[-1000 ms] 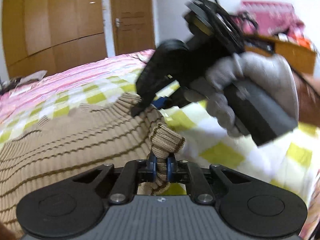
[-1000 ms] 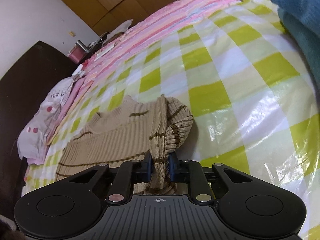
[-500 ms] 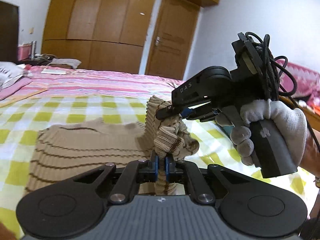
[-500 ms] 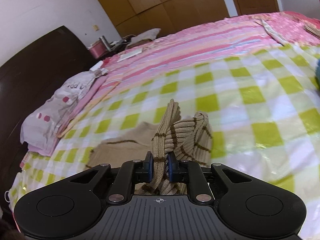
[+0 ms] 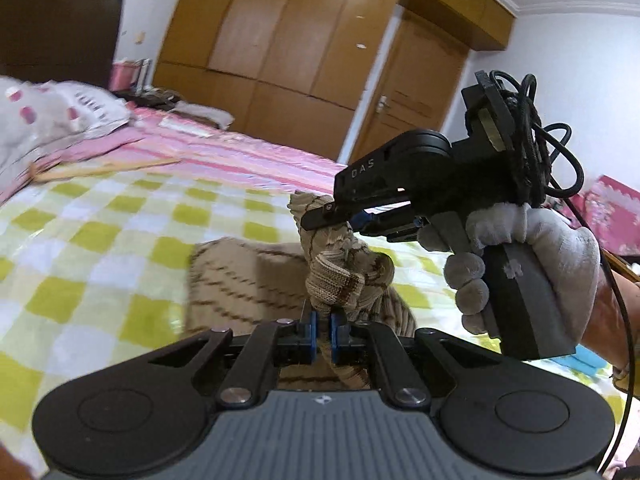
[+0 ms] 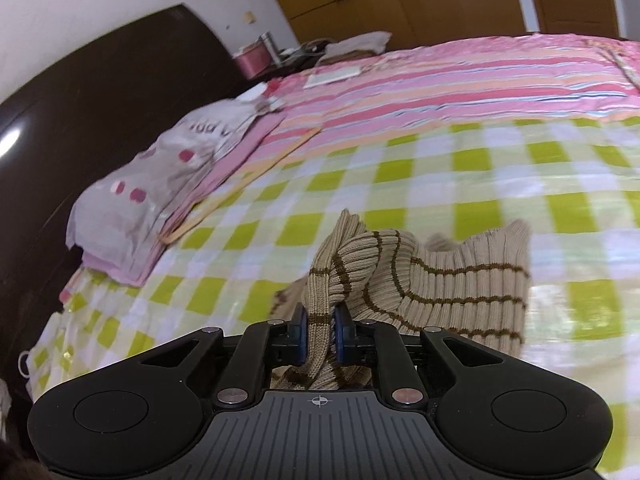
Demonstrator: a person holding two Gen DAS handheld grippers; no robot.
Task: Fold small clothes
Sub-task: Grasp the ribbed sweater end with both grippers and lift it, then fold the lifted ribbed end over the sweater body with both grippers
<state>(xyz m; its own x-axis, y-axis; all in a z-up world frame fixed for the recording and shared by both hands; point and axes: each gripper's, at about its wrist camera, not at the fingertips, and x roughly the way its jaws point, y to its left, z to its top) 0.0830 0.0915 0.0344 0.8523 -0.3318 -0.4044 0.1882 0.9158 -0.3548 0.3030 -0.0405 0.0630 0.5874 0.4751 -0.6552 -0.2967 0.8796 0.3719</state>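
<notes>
Left gripper (image 5: 323, 334) was clamped on a bunched cuff of the beige striped sweater (image 5: 240, 280); right gripper (image 6: 320, 338) was clamped on another ribbed fold. The lifted part hung between them above the checkered bedspread (image 6: 460, 168), the rest lying mid-bed. The gloved right hand (image 5: 532, 264) gripped its handle.

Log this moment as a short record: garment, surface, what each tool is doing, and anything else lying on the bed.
garment: beige ribbed sweater with brown stripes, partly lifted off the bed
surface: green-and-white checked sheet over a pink striped cover
left tool: shut on sweater fabric
right tool: shut on sweater fabric
other: grey pillow by the dark headboard
</notes>
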